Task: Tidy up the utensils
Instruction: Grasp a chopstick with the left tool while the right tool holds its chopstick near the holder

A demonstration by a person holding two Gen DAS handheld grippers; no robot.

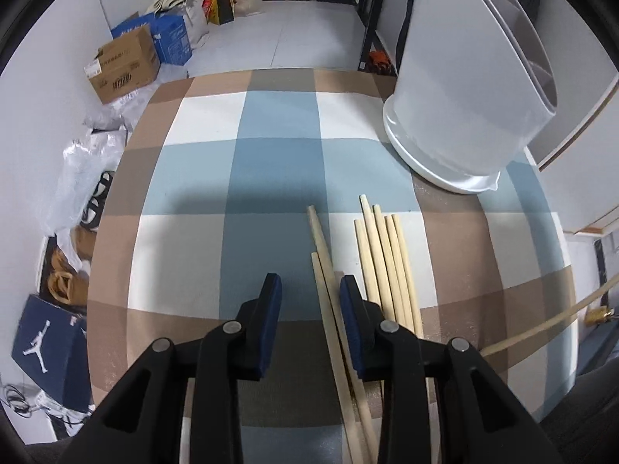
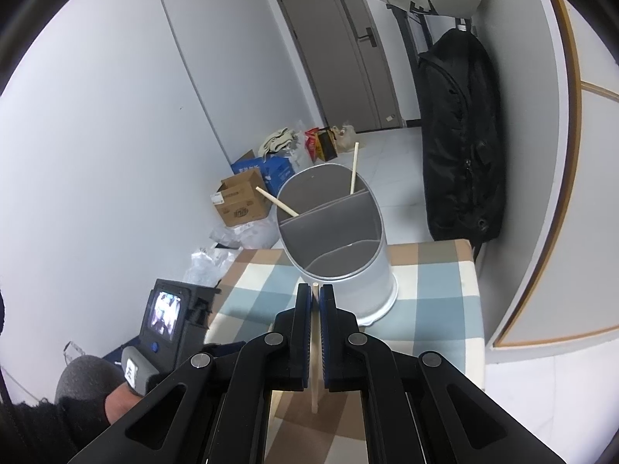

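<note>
Several wooden chopsticks [image 1: 387, 263] lie on the checked tablecloth [image 1: 271, 178]. Two more chopsticks [image 1: 329, 290] lie between the fingers of my open left gripper [image 1: 309, 290], close to its right finger. The grey divided utensil holder [image 1: 464, 108] stands at the table's far right; it also shows in the right wrist view [image 2: 340, 247], with two chopsticks [image 2: 354, 168] in its far compartment. My right gripper [image 2: 316, 297] is shut on a single chopstick [image 2: 316, 348], held in front of and just below the holder's rim. That chopstick also enters the left wrist view [image 1: 541, 324] at right.
Cardboard boxes [image 1: 123, 65] and plastic bags [image 1: 89, 162] crowd the floor left of the table. A black jacket [image 2: 460, 135] hangs at the right wall. The left hand-held gripper's body [image 2: 170, 317] sits at lower left in the right wrist view.
</note>
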